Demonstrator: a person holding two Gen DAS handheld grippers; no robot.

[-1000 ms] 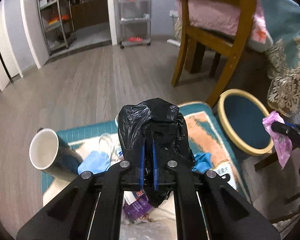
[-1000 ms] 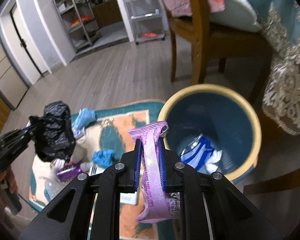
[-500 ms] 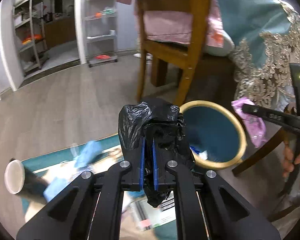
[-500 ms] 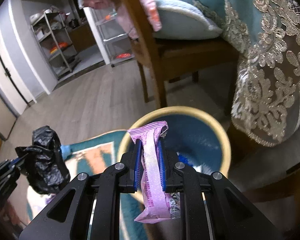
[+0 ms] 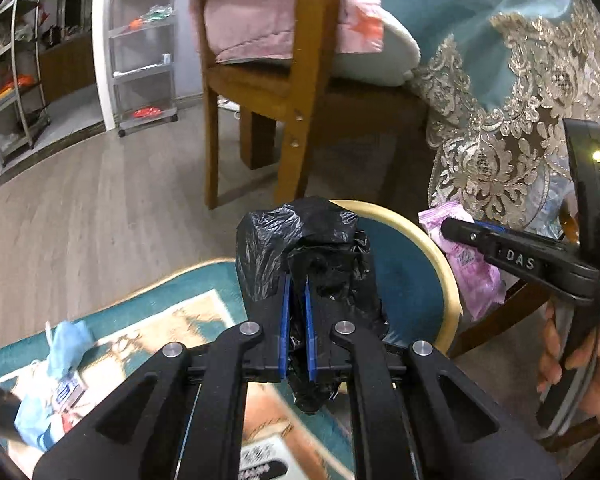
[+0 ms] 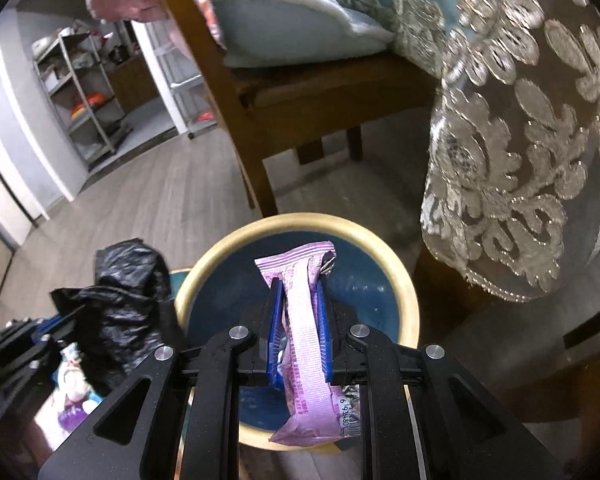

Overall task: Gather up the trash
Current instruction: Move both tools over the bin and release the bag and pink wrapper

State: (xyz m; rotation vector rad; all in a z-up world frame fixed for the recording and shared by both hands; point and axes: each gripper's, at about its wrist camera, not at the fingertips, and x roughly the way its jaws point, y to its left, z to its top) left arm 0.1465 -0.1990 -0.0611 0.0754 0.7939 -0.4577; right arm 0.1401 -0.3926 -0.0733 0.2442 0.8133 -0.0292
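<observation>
Over the bin: right gripper (image 6: 300,316) clamped on a purple snack wrapper (image 6: 306,344), held above the blue wastebasket (image 6: 404,280).
Beside the rim: left gripper (image 5: 296,312) pinched on a crumpled black plastic bag (image 5: 300,248).
Done: both pieces lifted, neither dropped yet.
Left: blue wipes (image 5: 66,340) and packets remain on the teal rug (image 5: 196,284).
Change: a second ago both grippers hung farther from the basket, the left over the rug; a mug then visible is now out of frame.

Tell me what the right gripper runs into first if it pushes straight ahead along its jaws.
Probably the blue bin: the right gripper, shut on the purple wrapper, points into its open mouth, though depth is unclear.
</observation>
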